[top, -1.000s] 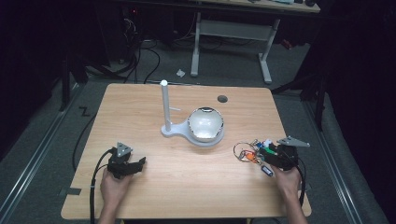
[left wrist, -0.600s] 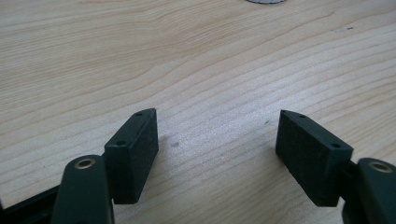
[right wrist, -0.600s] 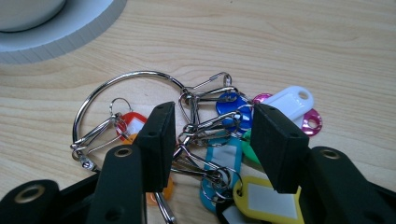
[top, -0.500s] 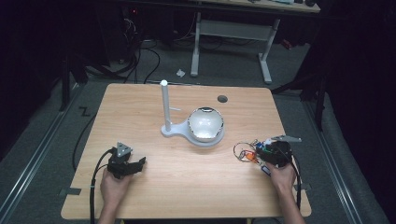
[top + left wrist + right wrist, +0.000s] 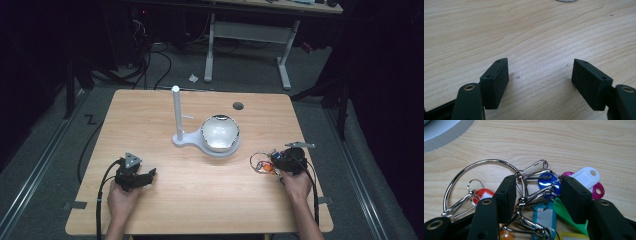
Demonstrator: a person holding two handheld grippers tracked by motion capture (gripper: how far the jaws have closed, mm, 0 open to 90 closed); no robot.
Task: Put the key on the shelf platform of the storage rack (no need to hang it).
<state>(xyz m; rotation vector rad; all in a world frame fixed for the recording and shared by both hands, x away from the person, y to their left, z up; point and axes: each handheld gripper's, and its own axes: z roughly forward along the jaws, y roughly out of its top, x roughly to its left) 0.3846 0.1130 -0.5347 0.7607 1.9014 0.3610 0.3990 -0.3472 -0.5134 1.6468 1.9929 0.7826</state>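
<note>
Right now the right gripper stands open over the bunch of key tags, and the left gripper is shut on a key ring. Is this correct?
Not entirely. The left gripper holds nothing: the left gripper view shows its jaws open over the bare wooden table. The right gripper does stand open over the bunch of key tags.

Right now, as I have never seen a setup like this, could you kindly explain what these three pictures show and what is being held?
A person sits at a light wooden table with a black hand-held two-jaw gripper in each hand. The high view looks down from above; the other two come from cameras riding on each gripper, looking along its jaws. The left gripper rests open over bare wood, holding nothing. The right gripper has just been opening its jaws, which straddle a bunch of metal key rings with coloured plastic tags lying on the table, not yet clamped. In the middle stands a white stand with an upright post and a shiny round bowl on its base.
</note>
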